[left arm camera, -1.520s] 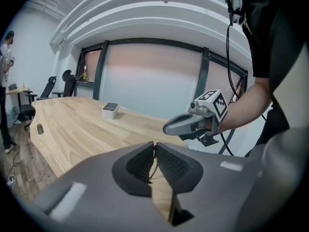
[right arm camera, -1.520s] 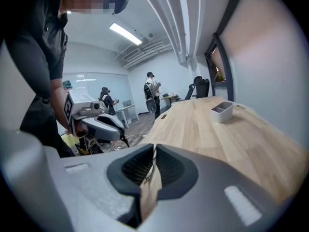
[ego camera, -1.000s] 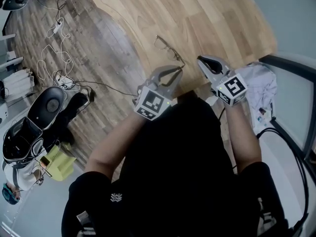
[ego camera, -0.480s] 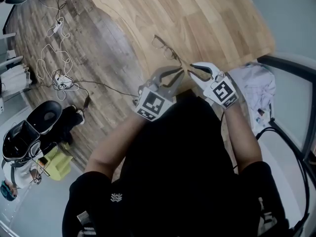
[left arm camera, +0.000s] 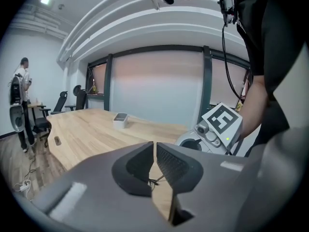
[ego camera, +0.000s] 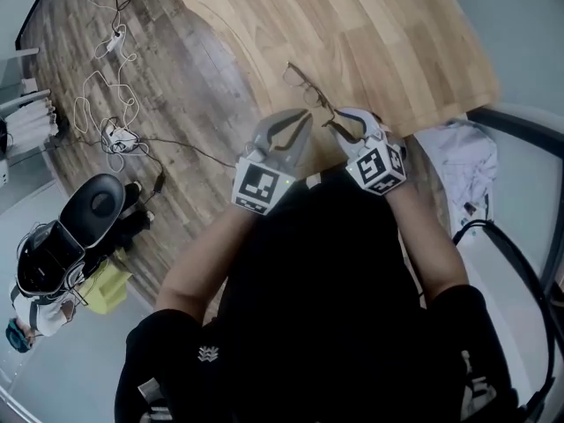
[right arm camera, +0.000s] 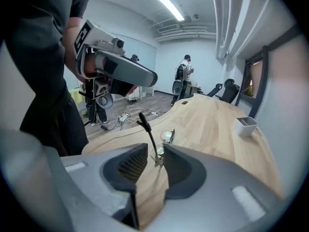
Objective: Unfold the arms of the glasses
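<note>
- Glasses point(ego camera: 307, 86) at the worktop point(ego camera: 397, 33)'s near edge, one arm up.
- Right claw point(right arm camera: 155, 149) narrow, loose around that arm.
- Left claw point(left arm camera: 154, 146) almost closed, just tightened; glasses wire shows through its slit.

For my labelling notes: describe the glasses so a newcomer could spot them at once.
Start at the light wooden table; the glasses are near its curved edge. Unlike the boxy white tray farther along, they are thin wire with clear lenses, one arm raised.
</note>
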Demonstrator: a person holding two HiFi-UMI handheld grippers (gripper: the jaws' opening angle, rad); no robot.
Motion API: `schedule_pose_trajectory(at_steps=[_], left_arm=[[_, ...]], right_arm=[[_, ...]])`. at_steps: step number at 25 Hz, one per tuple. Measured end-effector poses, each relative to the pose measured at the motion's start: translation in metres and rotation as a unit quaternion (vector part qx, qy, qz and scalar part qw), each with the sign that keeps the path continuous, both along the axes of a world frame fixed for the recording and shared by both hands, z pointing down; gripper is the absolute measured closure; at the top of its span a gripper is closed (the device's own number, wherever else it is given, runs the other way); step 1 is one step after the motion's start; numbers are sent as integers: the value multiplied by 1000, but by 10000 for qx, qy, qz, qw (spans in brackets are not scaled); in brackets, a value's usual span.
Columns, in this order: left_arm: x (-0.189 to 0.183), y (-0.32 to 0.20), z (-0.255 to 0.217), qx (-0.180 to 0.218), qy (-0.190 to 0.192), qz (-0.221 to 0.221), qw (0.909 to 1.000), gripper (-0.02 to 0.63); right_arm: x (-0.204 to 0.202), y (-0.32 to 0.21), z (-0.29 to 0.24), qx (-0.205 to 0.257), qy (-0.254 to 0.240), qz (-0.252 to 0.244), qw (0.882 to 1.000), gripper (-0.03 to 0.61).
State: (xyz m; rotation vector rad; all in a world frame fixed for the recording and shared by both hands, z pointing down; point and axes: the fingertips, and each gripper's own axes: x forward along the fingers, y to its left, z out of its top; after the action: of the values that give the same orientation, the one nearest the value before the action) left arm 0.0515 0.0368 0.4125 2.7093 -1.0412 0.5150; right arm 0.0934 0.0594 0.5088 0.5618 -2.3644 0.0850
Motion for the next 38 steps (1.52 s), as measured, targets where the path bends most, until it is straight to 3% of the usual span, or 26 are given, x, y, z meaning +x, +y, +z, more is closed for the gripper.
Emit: schedule_pose_trajectory(at_steps=[7,11,14,19,25,30,34,38], left_arm=[[-12,-2,7,-146,-47,-101,9998,589],[-15,-4,10,-209,-92,-97,9997,589],[-19,-8,13,-256,-148,-76,9995,589],[-23,-20,19,-308,-194,26,9993,590],[-28,-41,26,-392,2,336,9987,589],[-30,-58,46,-434,-132,839,9954,589],[-22,-72,64,-441,-200,1153,9922,589],[-14,-80,90,-607,-497,1402,9870,499]], right_arm=[[26,-37,4,-180,-136,664,9975,486],[60,-78,6,-87,97,1399,9901,486],[69,-88,11,-253,225,1686,9851,486],[57,-67,15,-459,86,1659,9850,486],[17,-37,-9,-339,-448,1545,9864,486],[-21,-23,-21,-109,-341,1458,9887,486],[-37,-17,-33,-326,-920,1651,9814,486],[-27,-13,-12,-642,-758,1688,9806,486]])
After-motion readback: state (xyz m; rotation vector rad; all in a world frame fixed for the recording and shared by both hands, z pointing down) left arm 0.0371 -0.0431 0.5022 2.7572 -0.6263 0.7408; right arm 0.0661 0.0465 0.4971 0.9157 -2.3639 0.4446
